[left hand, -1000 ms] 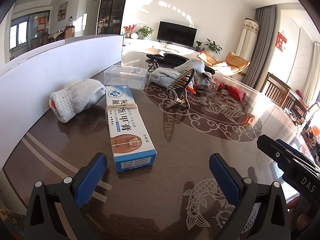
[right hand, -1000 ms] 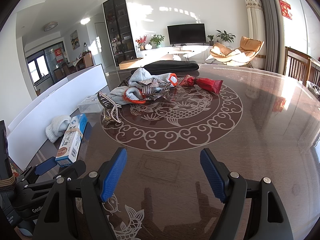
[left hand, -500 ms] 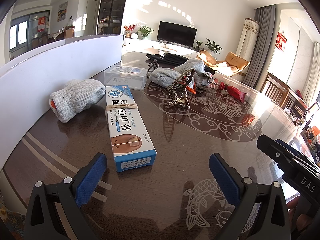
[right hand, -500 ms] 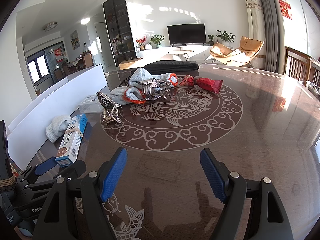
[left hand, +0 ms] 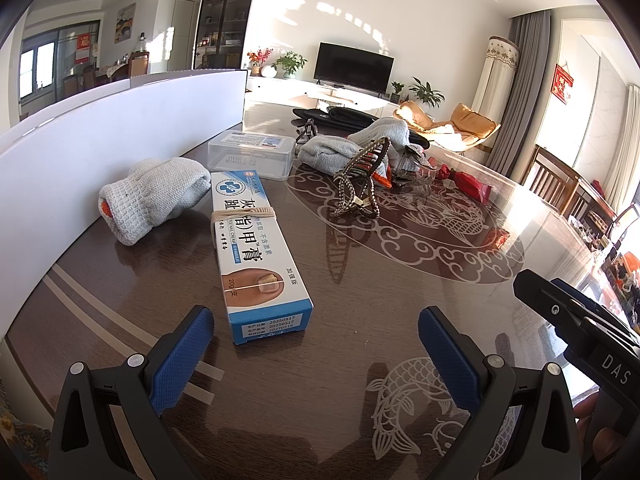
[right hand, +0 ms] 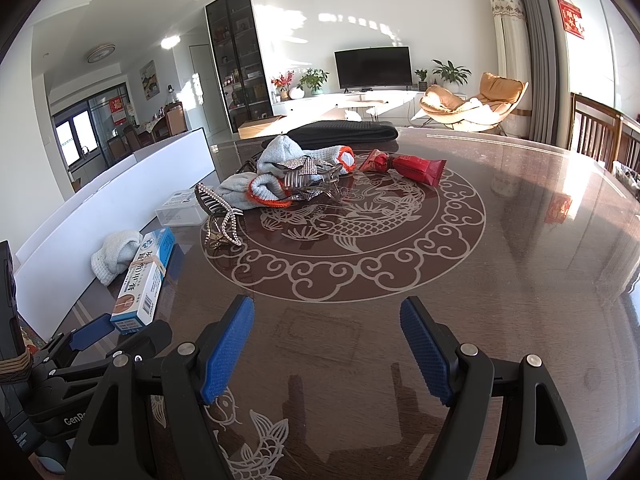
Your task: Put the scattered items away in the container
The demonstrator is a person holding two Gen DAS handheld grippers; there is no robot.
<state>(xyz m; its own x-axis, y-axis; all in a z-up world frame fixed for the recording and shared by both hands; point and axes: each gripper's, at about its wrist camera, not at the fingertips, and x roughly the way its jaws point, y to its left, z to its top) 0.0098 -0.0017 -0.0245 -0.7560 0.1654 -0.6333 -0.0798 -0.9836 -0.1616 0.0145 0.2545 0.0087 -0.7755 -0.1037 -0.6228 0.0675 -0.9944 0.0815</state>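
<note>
left gripper (left hand: 316, 354) hovering wide apart, holding nothing | long blue-and-white cardboard cream box (left hand: 254, 248) lying on dark glossy table (left hand: 400, 300) just ahead, slightly left, long axis running away from jaws | right gripper (right hand: 326, 350) gaping empty, farther off | left nearer

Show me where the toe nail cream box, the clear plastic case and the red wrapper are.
toe nail cream box (left hand: 250, 240): left wrist view, top face.
clear plastic case (left hand: 252, 155): left wrist view, front wall.
red wrapper (right hand: 416, 167): right wrist view, middle of pack.
</note>
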